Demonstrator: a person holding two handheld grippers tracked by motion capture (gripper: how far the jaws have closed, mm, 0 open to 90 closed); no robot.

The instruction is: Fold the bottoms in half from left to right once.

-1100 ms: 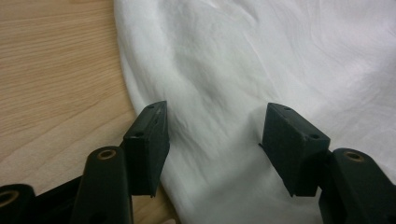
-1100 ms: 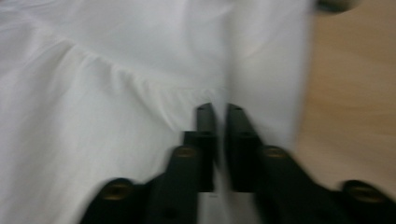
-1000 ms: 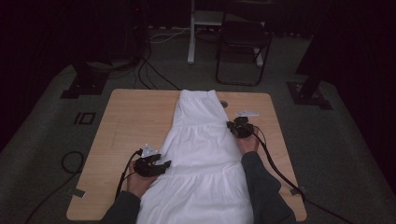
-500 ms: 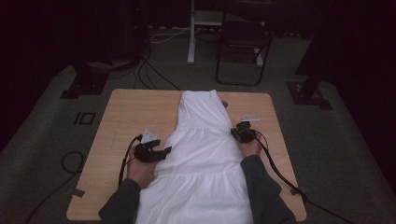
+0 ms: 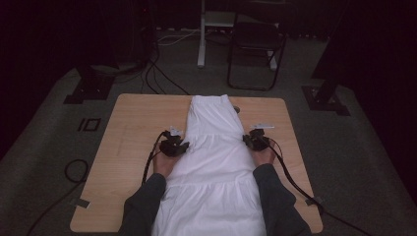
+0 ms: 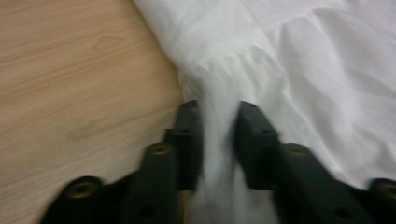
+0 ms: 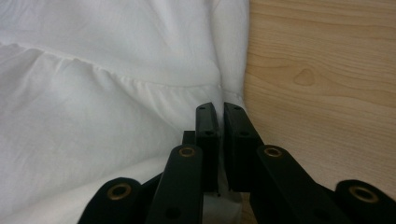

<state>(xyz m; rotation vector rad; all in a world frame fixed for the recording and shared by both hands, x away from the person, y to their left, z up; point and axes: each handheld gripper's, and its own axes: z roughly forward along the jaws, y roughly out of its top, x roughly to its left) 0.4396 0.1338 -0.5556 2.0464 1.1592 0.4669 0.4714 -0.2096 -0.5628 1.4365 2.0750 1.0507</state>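
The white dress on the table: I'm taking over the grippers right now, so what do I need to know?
Left gripper: jaws have just been closing on a bunched fold at the left edge of the white gathered cotton dress.
Right gripper: shut on the dress's right edge, at the gathered seam.
The dress lies flat, lengthwise down the middle of the light wooden table, its hem toward the person.
Done: both side edges taken at about the same height.
Left, probably: lifting and folding the dress; no fold shows yet.
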